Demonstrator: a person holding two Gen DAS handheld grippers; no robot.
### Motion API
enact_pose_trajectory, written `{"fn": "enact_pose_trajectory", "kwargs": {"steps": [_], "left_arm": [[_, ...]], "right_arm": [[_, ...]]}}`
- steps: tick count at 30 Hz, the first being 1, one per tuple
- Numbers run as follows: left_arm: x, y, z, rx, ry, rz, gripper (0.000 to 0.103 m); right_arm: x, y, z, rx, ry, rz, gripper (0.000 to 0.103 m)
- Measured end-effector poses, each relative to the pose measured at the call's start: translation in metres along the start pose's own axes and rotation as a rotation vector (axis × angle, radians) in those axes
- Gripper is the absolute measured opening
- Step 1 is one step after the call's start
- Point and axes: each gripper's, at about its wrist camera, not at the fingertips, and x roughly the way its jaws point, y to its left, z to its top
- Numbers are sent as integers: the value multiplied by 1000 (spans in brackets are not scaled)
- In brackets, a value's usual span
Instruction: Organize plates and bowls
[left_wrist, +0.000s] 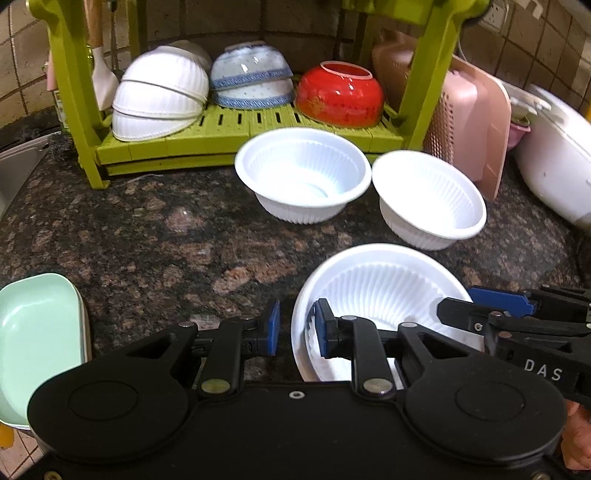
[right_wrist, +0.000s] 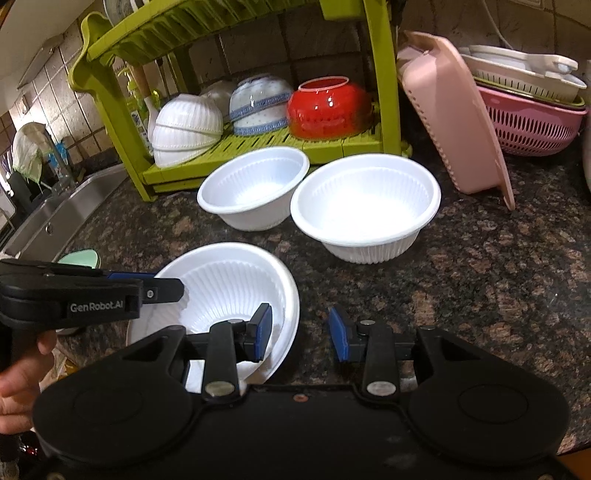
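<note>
Both grippers, left (left_wrist: 295, 332) and right (right_wrist: 301, 334), stand open astride the near bowl's (right_wrist: 229, 280) rim, gripping nothing.

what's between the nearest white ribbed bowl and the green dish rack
Two more upright white ribbed bowls, left one and right one, stand side by side on the speckled granite counter between the nearest white ribbed bowl and the green dish rack, clearest in the right wrist view.

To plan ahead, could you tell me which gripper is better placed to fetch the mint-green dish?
Probably left: the mint-green dish lies just beside the left gripper, while the right gripper sits beyond the nearest white bowl, farther away.
</note>
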Motion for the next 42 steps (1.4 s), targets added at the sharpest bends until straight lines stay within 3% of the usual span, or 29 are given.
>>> {"fn": "enact_pose_trajectory", "kwargs": {"steps": [13, 22, 30, 42], "left_arm": [[-13, 17, 10, -58, -44, -22, 30], [-21, 33, 35, -138, -118, -19, 30], [4, 46, 59, -178, -117, 37, 30], [44, 60, 83, -224, -77, 21, 29]], "right_arm": [[-10, 1, 15, 44, -69, 3, 37], [-10, 3, 49, 102, -161, 28, 37], [29, 7, 91, 83, -182, 17, 37], [92, 16, 119, 27, -114, -43, 34]]}}
